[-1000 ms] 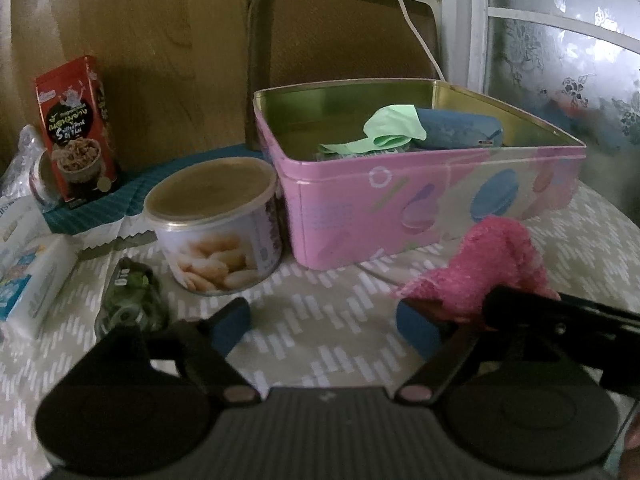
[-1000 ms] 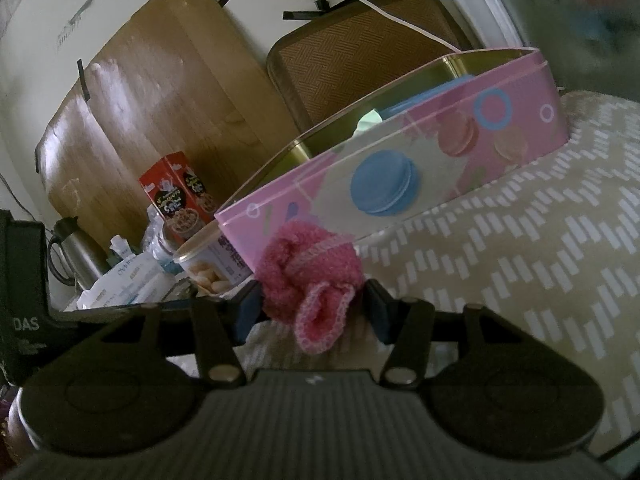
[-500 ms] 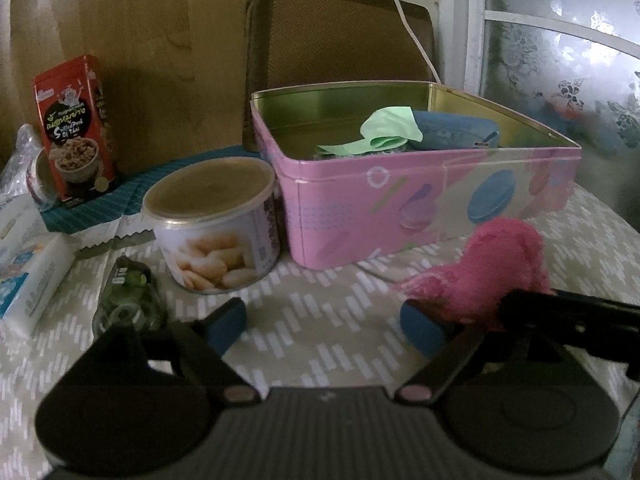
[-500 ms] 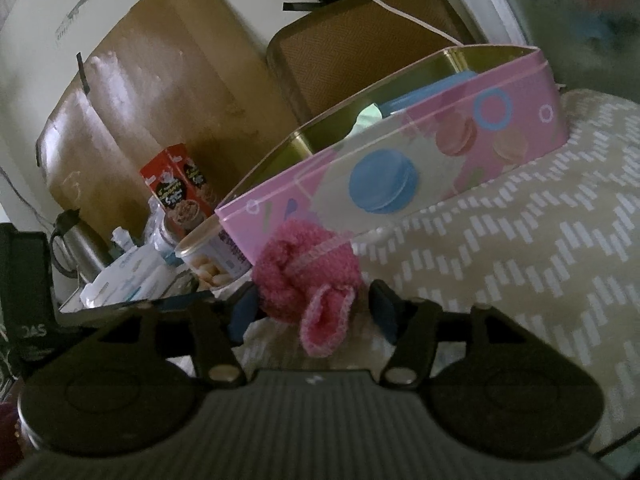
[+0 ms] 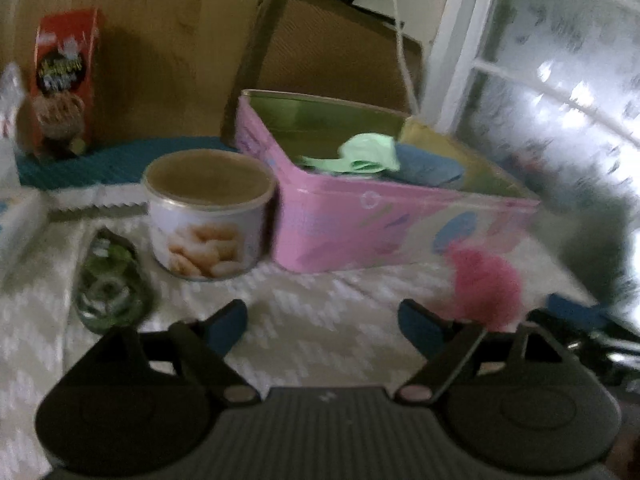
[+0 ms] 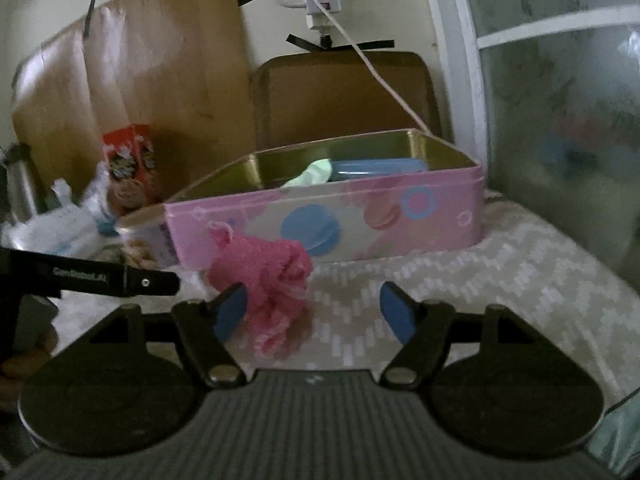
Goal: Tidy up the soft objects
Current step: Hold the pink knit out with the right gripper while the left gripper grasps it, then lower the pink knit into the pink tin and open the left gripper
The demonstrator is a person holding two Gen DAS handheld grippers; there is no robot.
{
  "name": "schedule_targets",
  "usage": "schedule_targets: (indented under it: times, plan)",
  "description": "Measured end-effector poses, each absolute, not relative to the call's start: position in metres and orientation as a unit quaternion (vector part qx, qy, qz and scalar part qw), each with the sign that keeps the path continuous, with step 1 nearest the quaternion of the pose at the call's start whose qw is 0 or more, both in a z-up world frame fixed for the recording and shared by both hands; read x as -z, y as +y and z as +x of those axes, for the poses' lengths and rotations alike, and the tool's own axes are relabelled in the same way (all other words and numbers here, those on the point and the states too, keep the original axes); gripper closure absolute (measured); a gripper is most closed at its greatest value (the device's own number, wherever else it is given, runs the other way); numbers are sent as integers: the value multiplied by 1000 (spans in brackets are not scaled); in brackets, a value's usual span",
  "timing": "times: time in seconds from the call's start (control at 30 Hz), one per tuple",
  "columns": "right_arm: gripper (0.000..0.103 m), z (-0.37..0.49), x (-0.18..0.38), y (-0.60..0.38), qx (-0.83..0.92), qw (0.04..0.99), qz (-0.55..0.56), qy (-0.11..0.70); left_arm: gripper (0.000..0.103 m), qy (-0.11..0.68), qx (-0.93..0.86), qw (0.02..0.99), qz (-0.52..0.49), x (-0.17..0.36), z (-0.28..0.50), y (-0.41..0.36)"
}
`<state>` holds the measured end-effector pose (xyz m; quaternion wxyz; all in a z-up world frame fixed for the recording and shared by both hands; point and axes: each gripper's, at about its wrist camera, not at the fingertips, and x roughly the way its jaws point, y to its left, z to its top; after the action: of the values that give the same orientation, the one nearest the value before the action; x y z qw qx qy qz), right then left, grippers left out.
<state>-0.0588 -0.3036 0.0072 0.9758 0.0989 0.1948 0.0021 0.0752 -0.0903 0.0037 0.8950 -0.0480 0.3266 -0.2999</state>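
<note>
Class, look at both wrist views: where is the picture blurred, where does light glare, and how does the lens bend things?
Left wrist view: motion blur smears the red box and pink knit; the window glares white. Right wrist view: sharper but dim, the pink tin readable; fisheye curves the window frame, corners dark.

Fuzzy pink knit cloth [image 6: 264, 272]; glossy metal tin [image 6: 360, 220].

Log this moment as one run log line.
right gripper: open, pink knit piece beside its left finger, on cloth | left gripper: open, empty | pink tin: holds green and blue items
</note>
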Motion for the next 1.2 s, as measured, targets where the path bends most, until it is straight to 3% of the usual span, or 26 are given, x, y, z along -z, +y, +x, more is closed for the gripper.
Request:
schedule_targets:
  times: [0.23,0.33,0.5,0.53,0.57,0.6,0.67,0.73,0.9,1.03,1.1,1.13,1.17,1.2]
  plan:
    - [29,-64,-12,-297,-49,978,81,185,25,310,375,872,-47,-29,59,-104]
    - [29,-64,-11,-294,-61,978,74,185,32,334,405,850,-42,-29,62,-121]
    - [32,-62,-5,-288,-73,978,47,192,33,372,417,829,-38,-17,70,-145]
    - [35,-60,-3,-286,-74,977,39,196,43,378,416,826,-36,-15,71,-148]
    - [38,-57,-2,-285,-74,977,34,199,60,388,419,820,-34,-12,74,-153]
    - [41,-53,0,-284,-76,975,31,205,61,398,423,813,-30,-8,76,-158]
    - [75,-42,6,-282,-94,969,29,226,63,403,421,812,-24,-6,79,-163]
    - [81,-40,7,-277,-88,971,17,222,63,386,425,819,-17,-19,76,-163]
    - [83,-48,-27,-288,-76,988,31,133,61,301,447,843,5,-72,78,-168]
    - [83,-9,-44,-304,-44,992,30,113,60,295,420,858,18,-84,117,-199]
    - [80,21,-44,-317,-28,990,45,130,53,310,393,865,16,-79,143,-216]
    - [78,35,-43,-323,-20,989,52,139,40,317,376,870,17,-75,155,-225]
    - [72,47,-40,-327,-7,988,52,146,30,321,355,878,22,-72,163,-230]
    - [64,57,-35,-328,7,987,50,154,30,320,329,888,29,-67,169,-236]
